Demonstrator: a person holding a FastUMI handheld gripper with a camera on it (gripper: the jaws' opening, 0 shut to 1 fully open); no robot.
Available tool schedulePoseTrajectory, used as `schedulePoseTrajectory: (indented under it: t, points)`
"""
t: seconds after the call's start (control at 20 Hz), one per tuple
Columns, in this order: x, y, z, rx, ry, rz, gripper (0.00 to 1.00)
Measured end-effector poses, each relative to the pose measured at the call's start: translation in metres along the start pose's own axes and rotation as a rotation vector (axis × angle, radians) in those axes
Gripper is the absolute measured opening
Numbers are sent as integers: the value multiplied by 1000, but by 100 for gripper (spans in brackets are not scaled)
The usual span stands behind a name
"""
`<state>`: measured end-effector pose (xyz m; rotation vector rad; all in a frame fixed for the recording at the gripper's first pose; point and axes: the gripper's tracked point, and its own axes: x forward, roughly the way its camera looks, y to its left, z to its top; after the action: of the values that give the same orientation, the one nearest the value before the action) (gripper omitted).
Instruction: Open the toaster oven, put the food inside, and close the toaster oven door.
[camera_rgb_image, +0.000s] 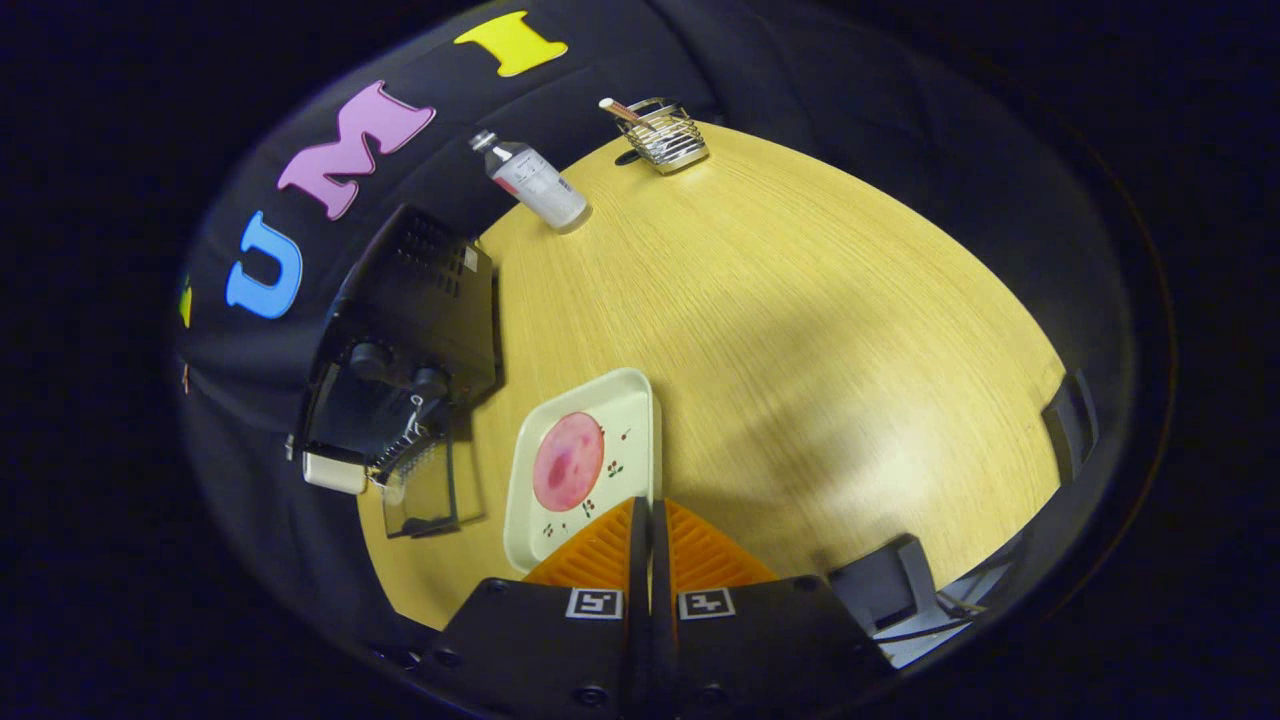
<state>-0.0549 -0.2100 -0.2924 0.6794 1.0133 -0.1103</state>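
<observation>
The gripper (650, 515) has its two orange ribbed fingers (600, 555) pressed together, with only a thin dark seam between them and nothing held. Their tips sit over the near right edge of a cream square tray (640, 400) that lies on the light wooden table (800, 330). On the tray, just ahead of the fingers and a little to their left, lies a round pink slice of food (568, 461), flat on the tray's floor beside small printed sprigs. Farther left of the fingers stands the black toaster oven (415, 300), with two round knobs (400, 370) on its front. Its glass door (420, 490) hangs open, folded down toward the table, and a white handle (335, 470) shows at the oven's left side; whether that handle belongs to the door I cannot tell. Well beyond the fingers, at the far edge of the table, a clear bottle (535, 182) with a white label stands near a metal wire holder (668, 135) with a stick leaning in it.
</observation>
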Motion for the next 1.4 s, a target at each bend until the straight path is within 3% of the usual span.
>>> schedulePoseTrajectory:
  t: [0.45, 0.75, 0.9, 1.0, 1.05, 1.1, 1.25, 1.4]
  points:
    - [-27, 11, 10, 126, -103, 36, 6]
    - [6, -22, -44, 31, 41, -65, 6]
    - [17, -19, -64, 43, 75, -50, 6]
    - [24, -26, -79, 29, 138, -107, 11]
    - [19, -23, -78, 38, 137, -112, 23]
    - [25, -24, -77, 34, 149, -153, 26]
    - [26, -25, -74, -2, 154, -266, 22]
    - [25, -22, -69, -193, 118, -319, 16]
